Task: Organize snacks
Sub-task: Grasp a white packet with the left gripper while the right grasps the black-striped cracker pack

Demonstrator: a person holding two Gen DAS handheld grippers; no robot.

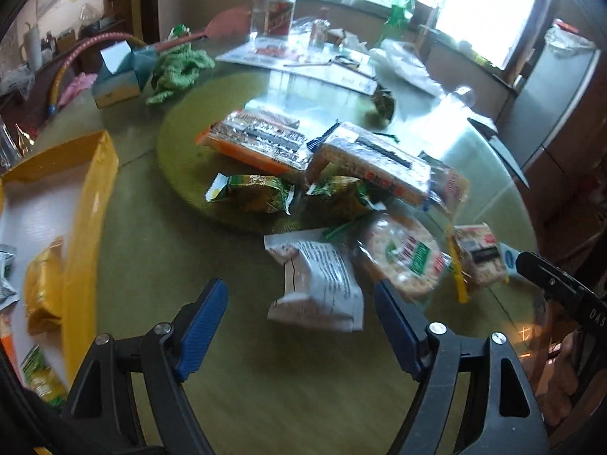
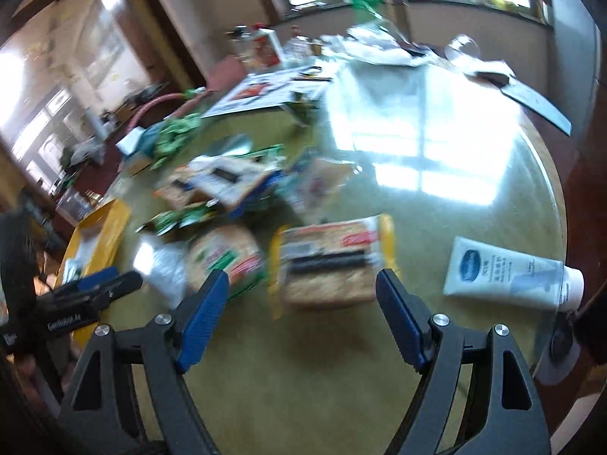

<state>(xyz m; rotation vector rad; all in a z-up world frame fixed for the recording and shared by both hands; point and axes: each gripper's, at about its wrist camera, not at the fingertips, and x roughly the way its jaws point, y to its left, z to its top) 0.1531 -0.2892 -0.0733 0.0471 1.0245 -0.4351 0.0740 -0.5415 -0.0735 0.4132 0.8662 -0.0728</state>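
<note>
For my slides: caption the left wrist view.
Open left gripper hovers over a white snack packet, beside a yellow box already holding snacks.

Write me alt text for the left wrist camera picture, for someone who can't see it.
The open left gripper hangs over a round table, with a white snack packet lying just ahead between its blue fingers. Beyond it more wrapped snacks are scattered, among them a round cracker pack. At left a yellow box already holds a few packets.
</note>
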